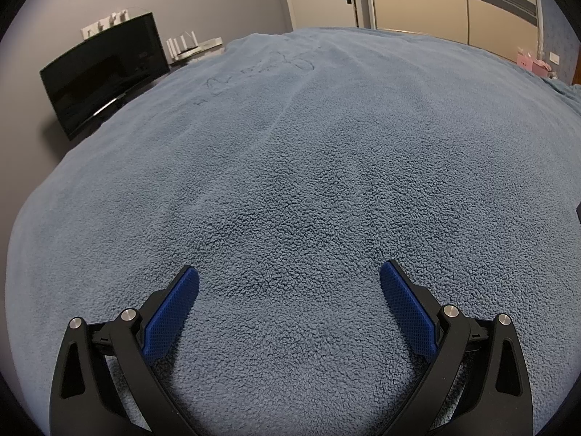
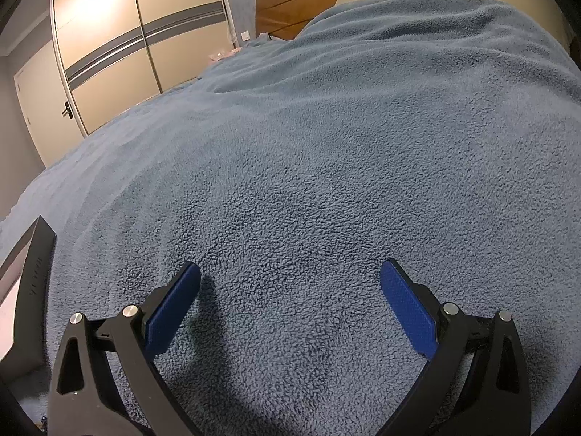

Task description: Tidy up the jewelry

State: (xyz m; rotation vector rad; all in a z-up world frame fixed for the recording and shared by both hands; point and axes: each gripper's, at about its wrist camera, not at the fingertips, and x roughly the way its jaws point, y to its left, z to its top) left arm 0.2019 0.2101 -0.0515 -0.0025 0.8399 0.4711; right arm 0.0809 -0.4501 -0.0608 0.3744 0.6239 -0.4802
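Both left gripper (image 1: 289, 276) and right gripper (image 2: 290, 272) hover spread-jawed over blanket (image 1: 308, 167).

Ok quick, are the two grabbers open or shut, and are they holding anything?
Left gripper: open, empty, over the fuzzy blue-grey blanket.
Right gripper: open, empty.

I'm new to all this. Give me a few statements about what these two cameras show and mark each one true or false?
1. The left tool is open with nothing between its fingers. True.
2. The right tool is clamped on a necklace. False: it is open and holds nothing.
3. Both tools hover over a blue fleecy blanket. True.
4. The dark screen in the left view is showing a picture. False: it is black.
5. A wooden headboard stands beyond the blanket in the right view. True.
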